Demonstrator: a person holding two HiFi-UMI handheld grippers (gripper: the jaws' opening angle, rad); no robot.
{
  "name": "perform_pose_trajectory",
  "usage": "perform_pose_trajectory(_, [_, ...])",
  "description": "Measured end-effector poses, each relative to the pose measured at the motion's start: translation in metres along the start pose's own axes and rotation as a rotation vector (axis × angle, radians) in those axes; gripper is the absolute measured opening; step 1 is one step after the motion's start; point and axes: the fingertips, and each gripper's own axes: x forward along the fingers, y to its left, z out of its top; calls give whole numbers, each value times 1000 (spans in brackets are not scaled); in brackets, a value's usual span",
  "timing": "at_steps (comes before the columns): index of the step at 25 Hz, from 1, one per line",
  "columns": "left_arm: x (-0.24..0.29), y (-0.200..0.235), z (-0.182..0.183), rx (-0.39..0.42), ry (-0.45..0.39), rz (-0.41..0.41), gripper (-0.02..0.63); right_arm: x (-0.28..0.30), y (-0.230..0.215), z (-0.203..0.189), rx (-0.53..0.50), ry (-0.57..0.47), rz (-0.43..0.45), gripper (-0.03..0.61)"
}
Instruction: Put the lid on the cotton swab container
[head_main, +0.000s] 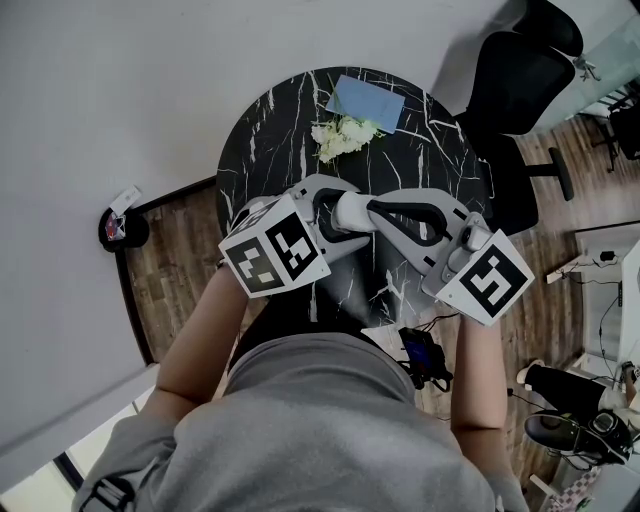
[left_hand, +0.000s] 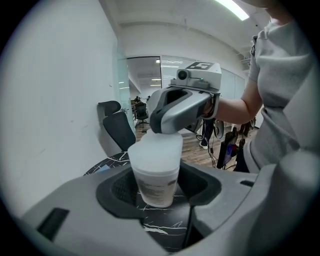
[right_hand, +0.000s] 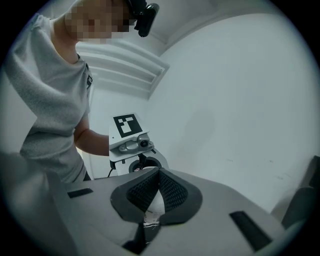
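The cotton swab container (left_hand: 156, 184), a white labelled tub, stands upright between the pads of my left gripper (left_hand: 157, 192), which is shut on its sides just above the table. A frosted white lid (left_hand: 156, 152) sits on top of the container. From above and behind it, my right gripper (left_hand: 172, 125) pinches the lid's top. In the right gripper view the ribbed pads (right_hand: 170, 192) are nearly together on a white piece of the lid (right_hand: 153, 204). In the head view both grippers meet at the white tub (head_main: 350, 212) over the table's near half.
The round black marble table (head_main: 290, 110) carries a blue packet (head_main: 366, 102) and a bunch of white flowers (head_main: 344, 137) at its far side. A black office chair (head_main: 520, 80) stands at the right. A white wall is on the left, and cables and gear lie on the wooden floor.
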Motion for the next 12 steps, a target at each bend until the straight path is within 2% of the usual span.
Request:
perform_pose_trajectory(3, [1,-1,1,-15,-16,2,235,-2,-3,0,93,-35,-3,25])
perform_pose_trajectory(7, [-6,-3,10,-28,-69,-3,235,-9,-12,7,293,-188,11,25])
perform_pose_trajectory(12, [-14,4,5,-26,-57,47,235,-17,-25,7,345,-246,-61,25])
